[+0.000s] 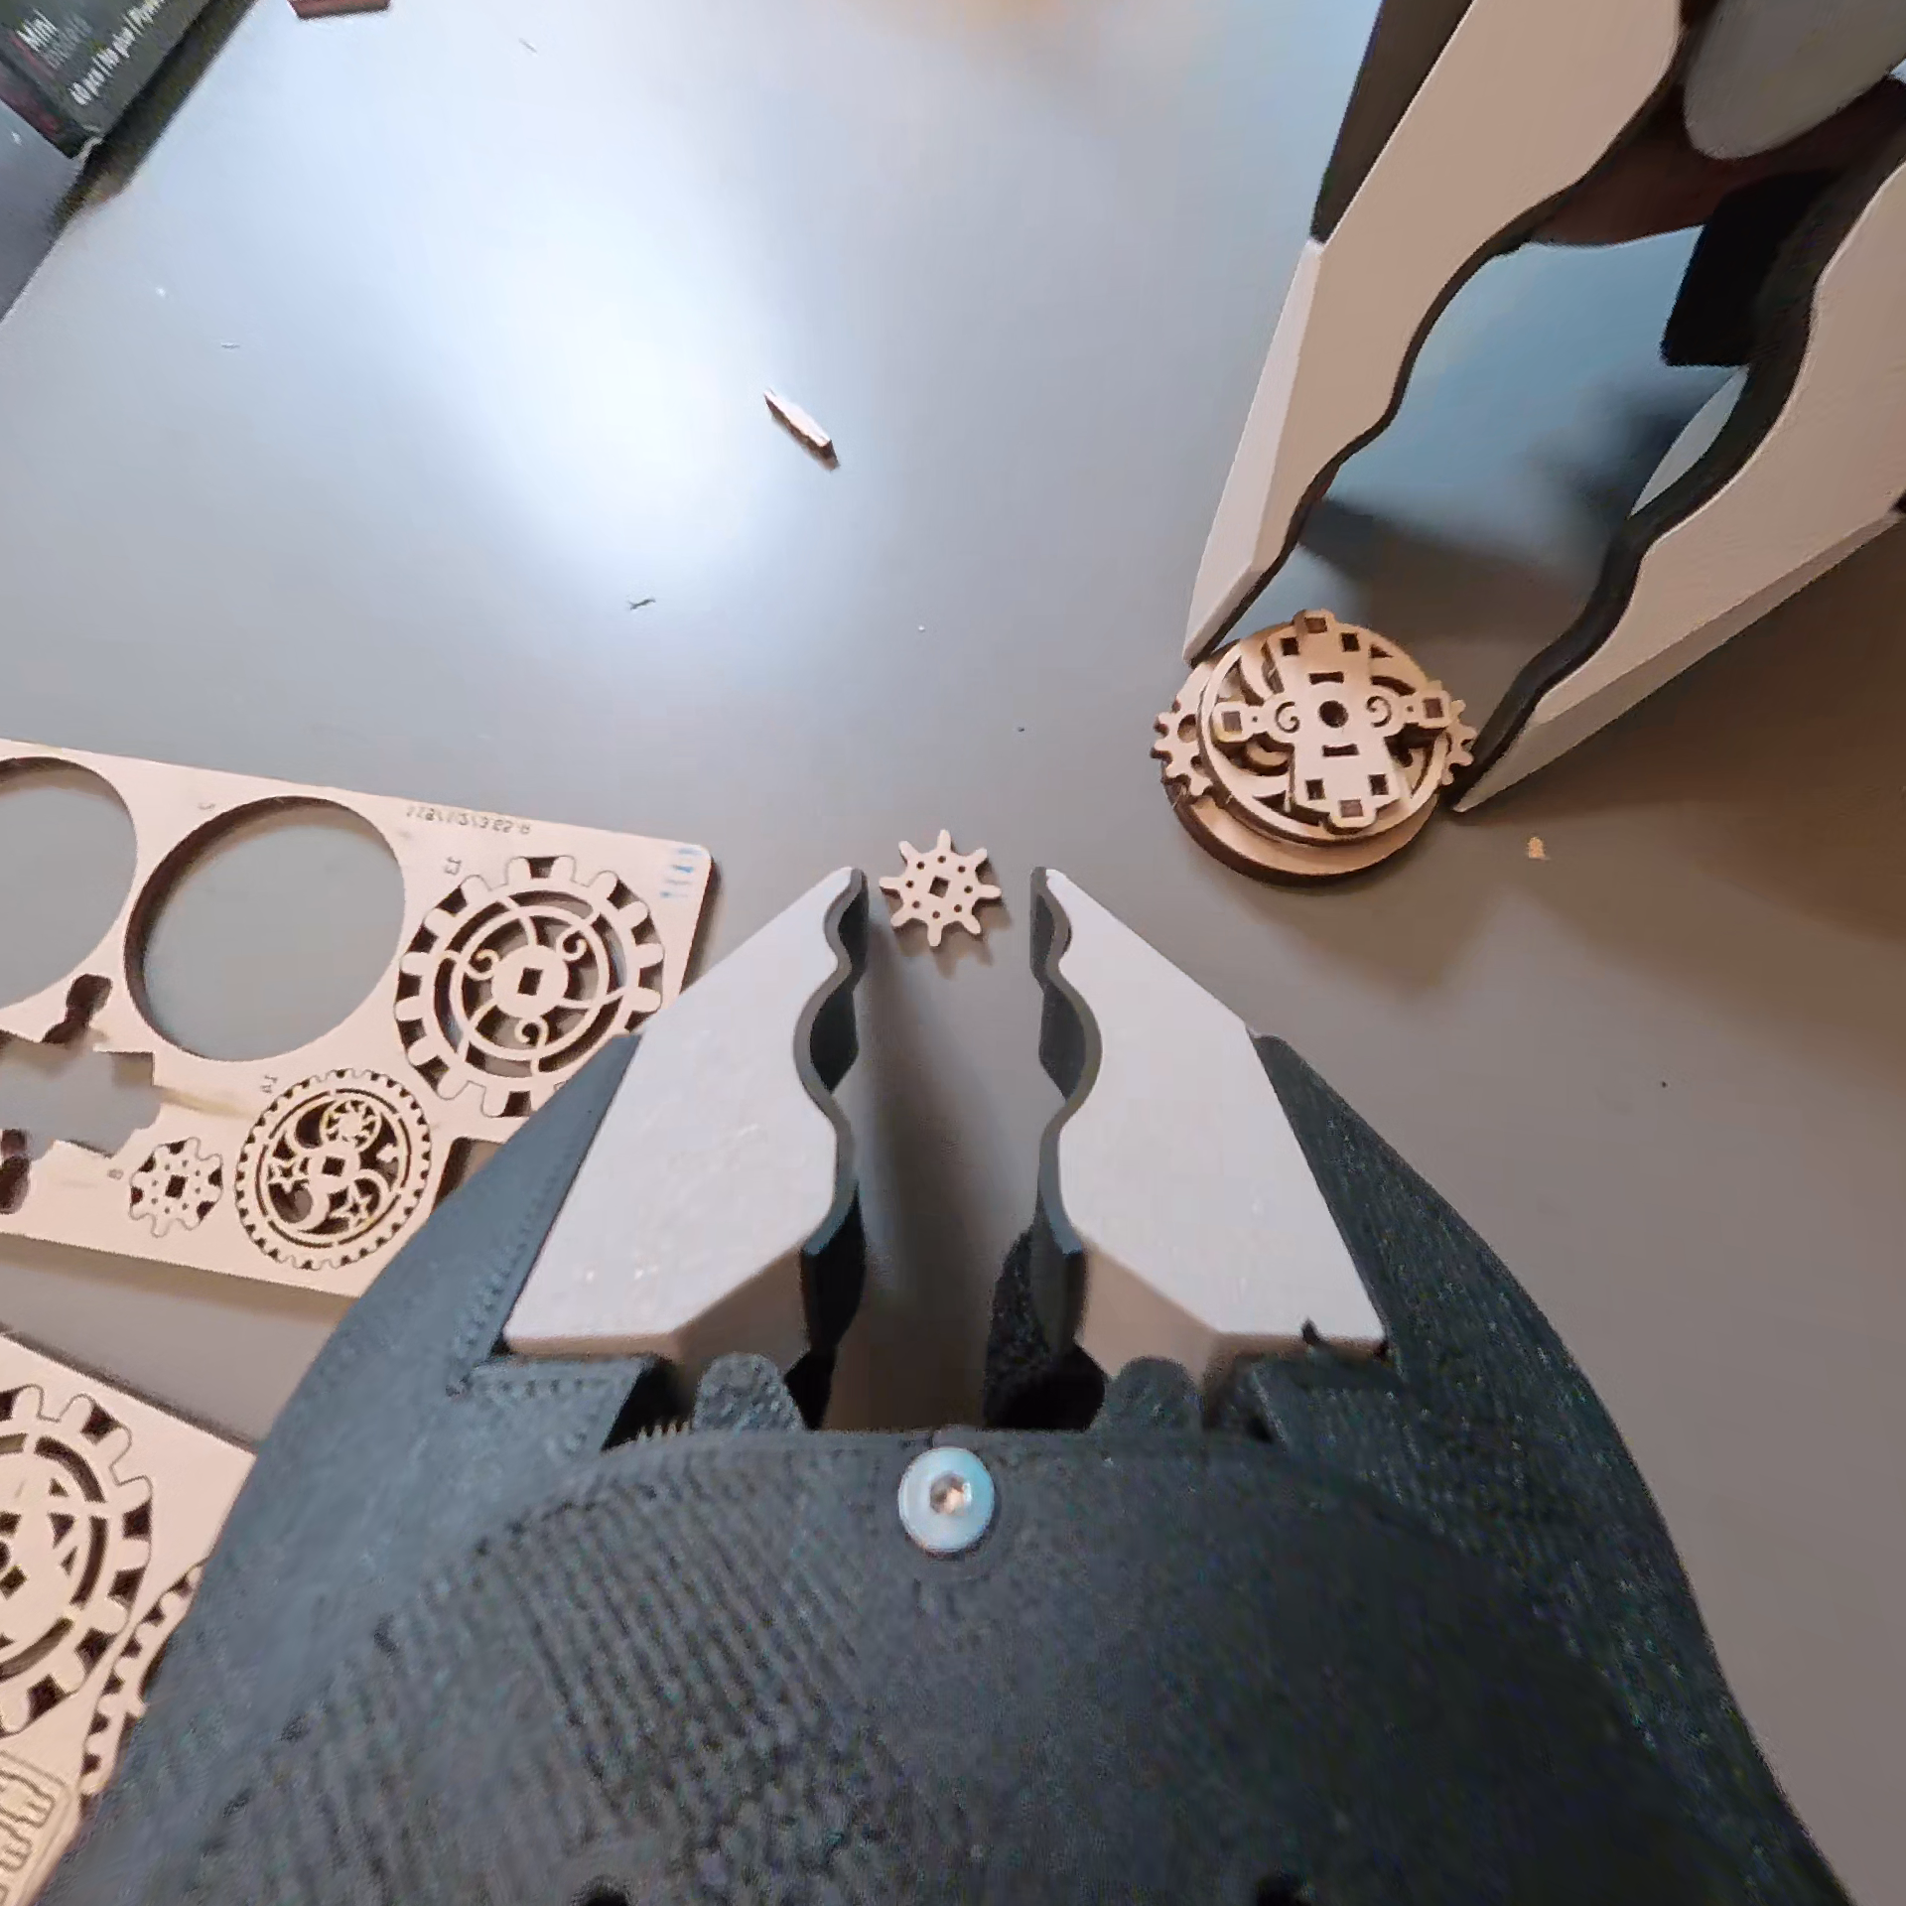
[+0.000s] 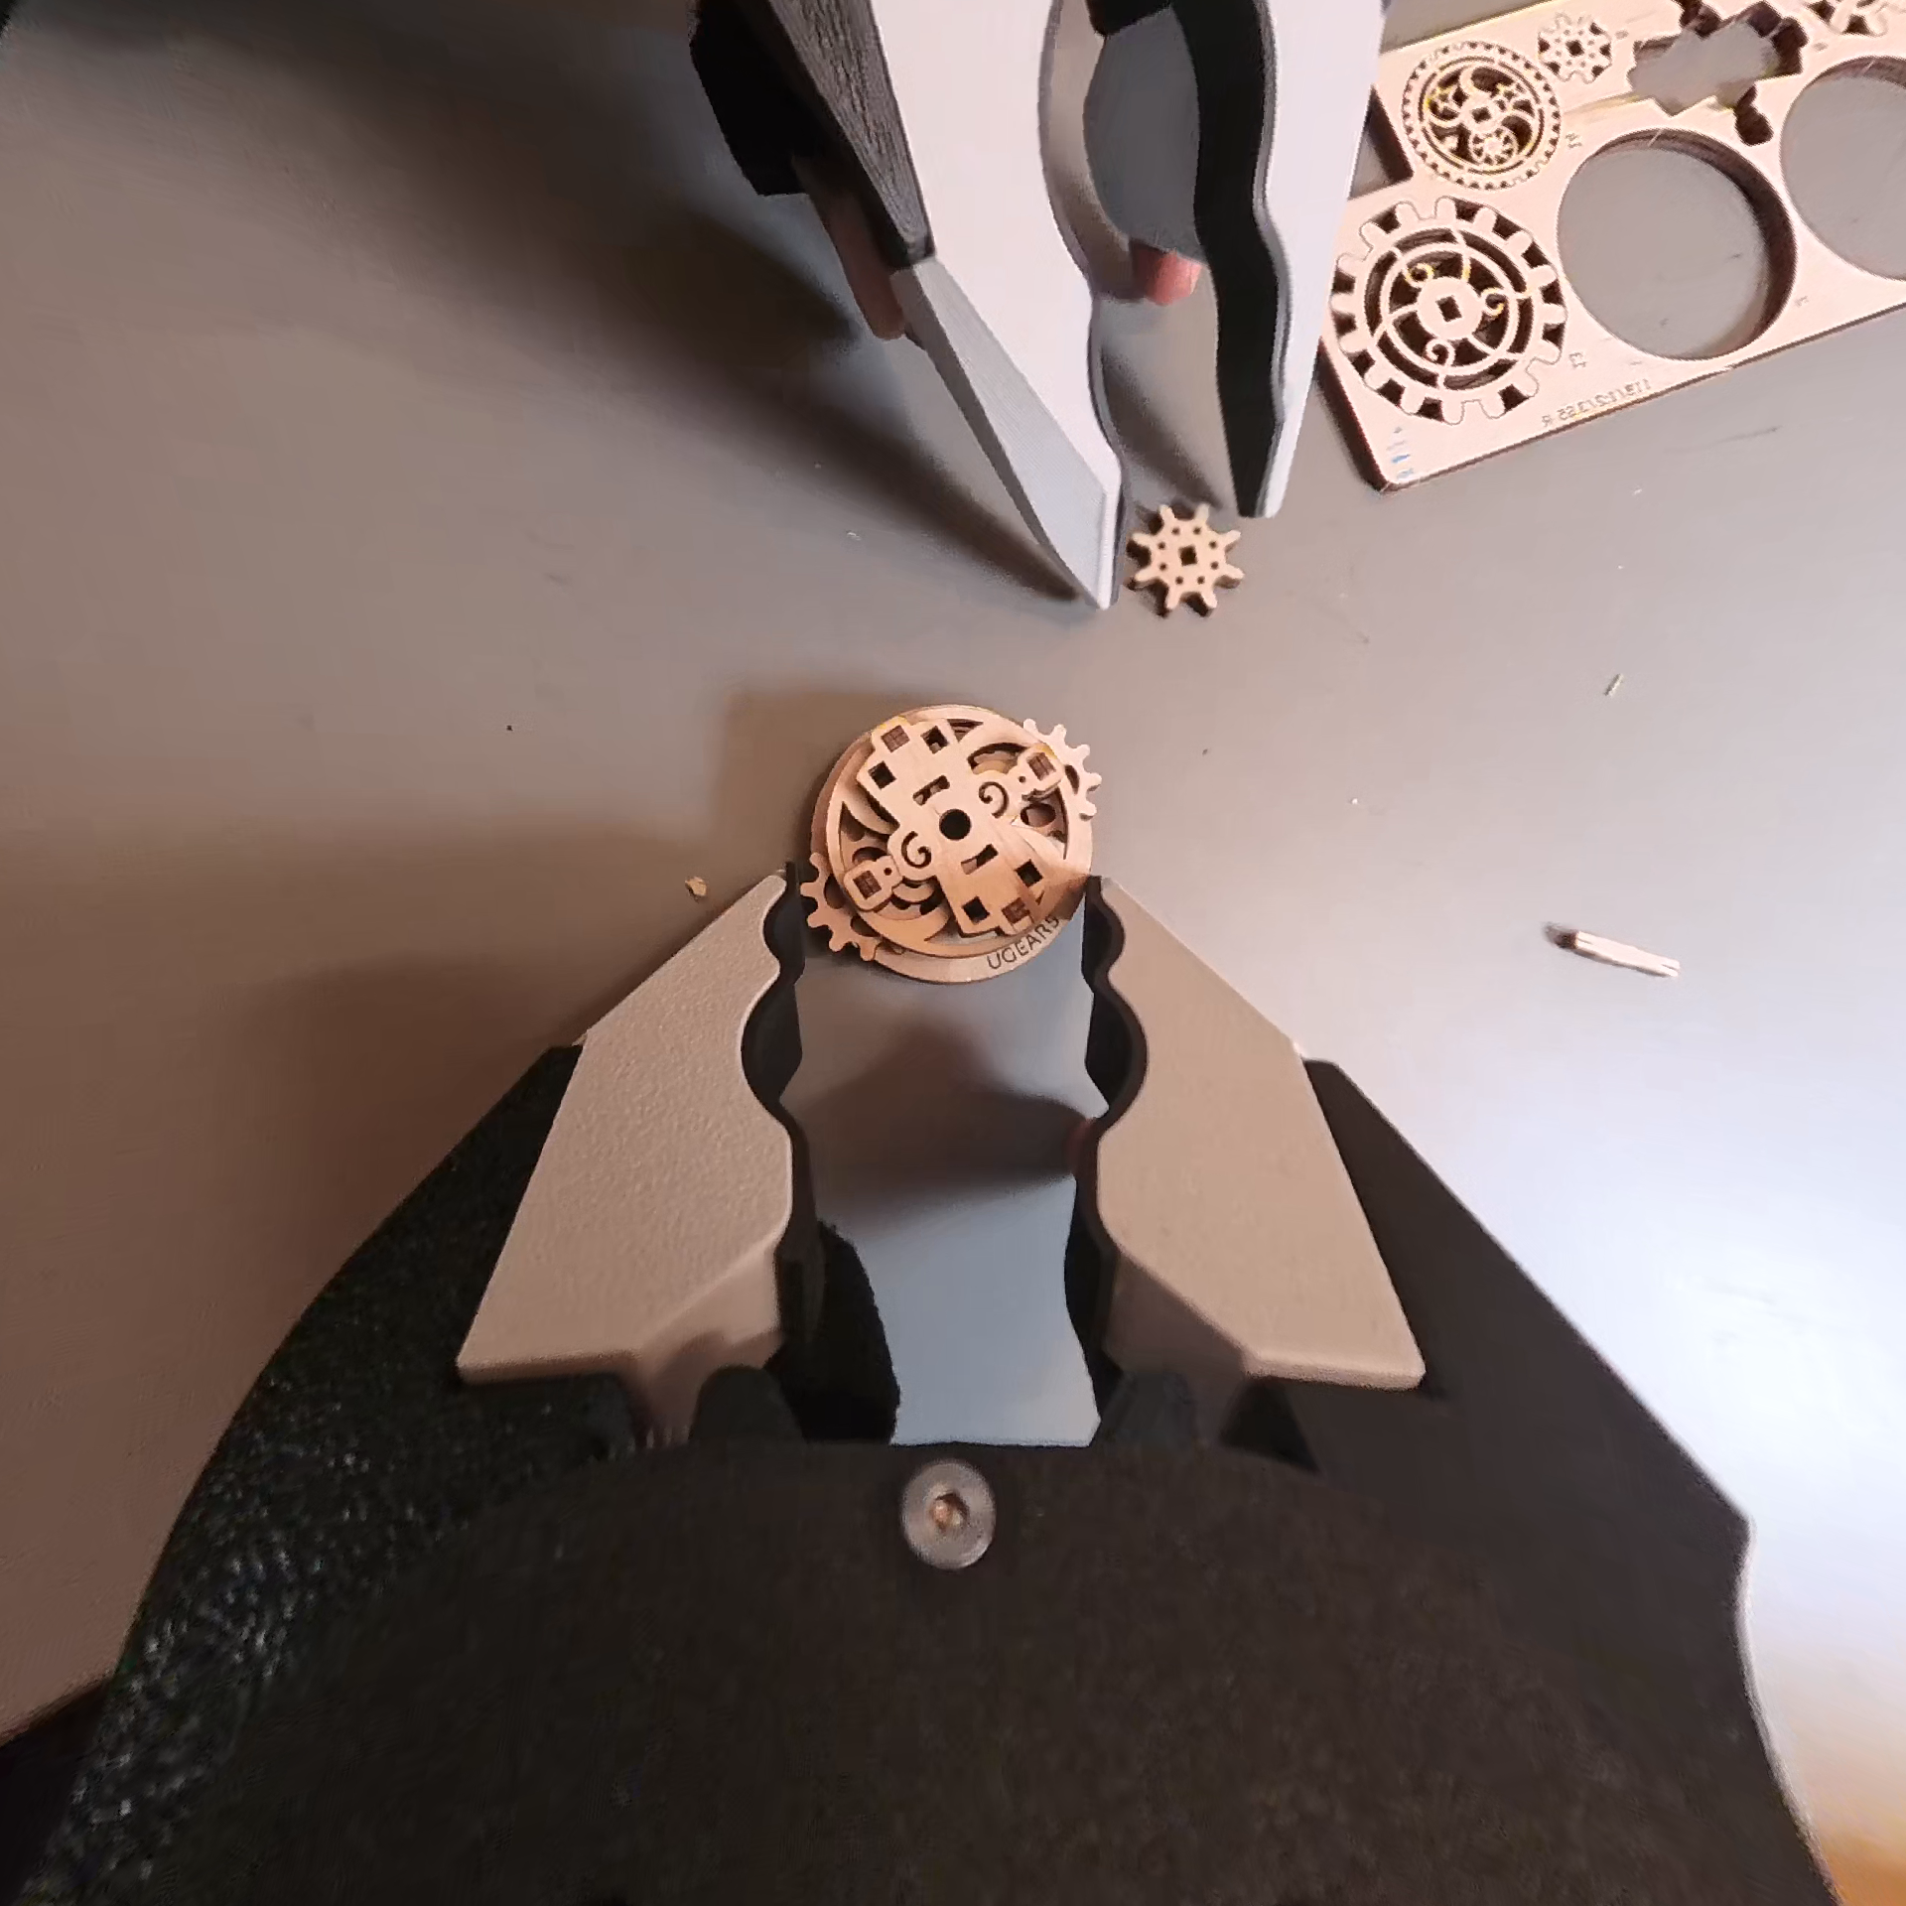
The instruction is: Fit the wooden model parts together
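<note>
A small loose wooden gear (image 1: 941, 902) lies flat on the grey table, also in the right wrist view (image 2: 1186, 567). My left gripper (image 1: 949, 889) is open, its tips on either side of the gear with small gaps; it shows from the front in the right wrist view (image 2: 1184, 549). A round, layered wooden assembly (image 2: 954, 841) with small gears at its rim rests on the table, also in the left wrist view (image 1: 1315, 753). My right gripper (image 2: 939, 892) is closed on the assembly's sides and holds it on the table; it also appears in the left wrist view (image 1: 1338, 714).
A wooden parts sheet (image 1: 309, 980) with uncut gears and round holes lies left of the left gripper, also in the right wrist view (image 2: 1547, 309). A second sheet (image 1: 62, 1526) lies nearer. A small wooden pin (image 1: 799, 425) lies farther out. A dark box (image 1: 83, 62) is at the far left corner. It is some 10 cm from my right tips to the small wooden pin (image 1: 799, 425). The right camera catches it too, in the right wrist view (image 2: 1608, 949).
</note>
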Available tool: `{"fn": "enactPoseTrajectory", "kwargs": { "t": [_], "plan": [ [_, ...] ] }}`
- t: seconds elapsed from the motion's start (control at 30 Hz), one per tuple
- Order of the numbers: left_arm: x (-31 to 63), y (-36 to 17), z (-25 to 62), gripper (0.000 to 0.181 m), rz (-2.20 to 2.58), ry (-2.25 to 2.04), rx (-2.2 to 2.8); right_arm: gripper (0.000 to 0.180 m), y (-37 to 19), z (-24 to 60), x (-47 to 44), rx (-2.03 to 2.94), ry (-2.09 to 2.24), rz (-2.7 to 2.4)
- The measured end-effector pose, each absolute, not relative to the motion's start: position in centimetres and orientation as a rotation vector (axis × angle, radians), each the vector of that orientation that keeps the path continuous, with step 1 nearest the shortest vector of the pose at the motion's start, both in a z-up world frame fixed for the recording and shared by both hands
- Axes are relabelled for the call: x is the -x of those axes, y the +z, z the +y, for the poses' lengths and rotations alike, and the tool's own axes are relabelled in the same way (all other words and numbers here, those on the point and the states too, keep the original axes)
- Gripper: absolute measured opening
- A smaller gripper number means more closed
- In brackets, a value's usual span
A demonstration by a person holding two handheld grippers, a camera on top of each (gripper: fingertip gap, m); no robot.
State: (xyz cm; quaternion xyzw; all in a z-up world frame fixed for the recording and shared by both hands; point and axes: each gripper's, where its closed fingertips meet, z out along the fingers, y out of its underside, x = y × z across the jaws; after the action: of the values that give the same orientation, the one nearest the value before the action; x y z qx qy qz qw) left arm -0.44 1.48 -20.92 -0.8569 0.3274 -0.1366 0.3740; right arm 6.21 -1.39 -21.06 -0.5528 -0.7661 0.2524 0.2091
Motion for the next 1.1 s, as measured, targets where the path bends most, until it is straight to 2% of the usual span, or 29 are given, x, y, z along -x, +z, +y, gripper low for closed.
{"fn": "enactPoseTrajectory", "kwargs": {
  "t": [0.03,0.2,0.5,0.7,0.93,1.1],
  "plan": [
    [0.5,-21.1,1.6,0.028,0.845,-0.336,2.201,0.052,-21.1,-1.3,-6.3,1.541,0.702,-2.129],
    [0.5,-21.1,1.8,0.023,0.848,-0.336,2.192,0.052,-21.1,-1.3,-6.3,1.543,0.705,-2.127],
    [-1.2,-18.3,-0.6,0.047,0.943,-0.432,2.025,0.052,-20.8,-1.1,-6.2,1.574,0.758,-2.101],
    [-3.2,-18.3,-2.9,0.054,1.055,-0.395,1.921,0.052,-20.5,-0.8,-6.2,1.622,0.823,-2.067],
    [-4.7,-18.9,-2.6,0.054,1.190,-0.166,1.785,0.052,-19.7,-1.3,-5.8,1.697,0.988,-2.003],
    [-5.2,-18.9,-2.4,0.045,1.267,-0.021,1.699,0.052,-19.0,-2.0,-5.5,1.776,1.178,-1.931]
  ]
}}
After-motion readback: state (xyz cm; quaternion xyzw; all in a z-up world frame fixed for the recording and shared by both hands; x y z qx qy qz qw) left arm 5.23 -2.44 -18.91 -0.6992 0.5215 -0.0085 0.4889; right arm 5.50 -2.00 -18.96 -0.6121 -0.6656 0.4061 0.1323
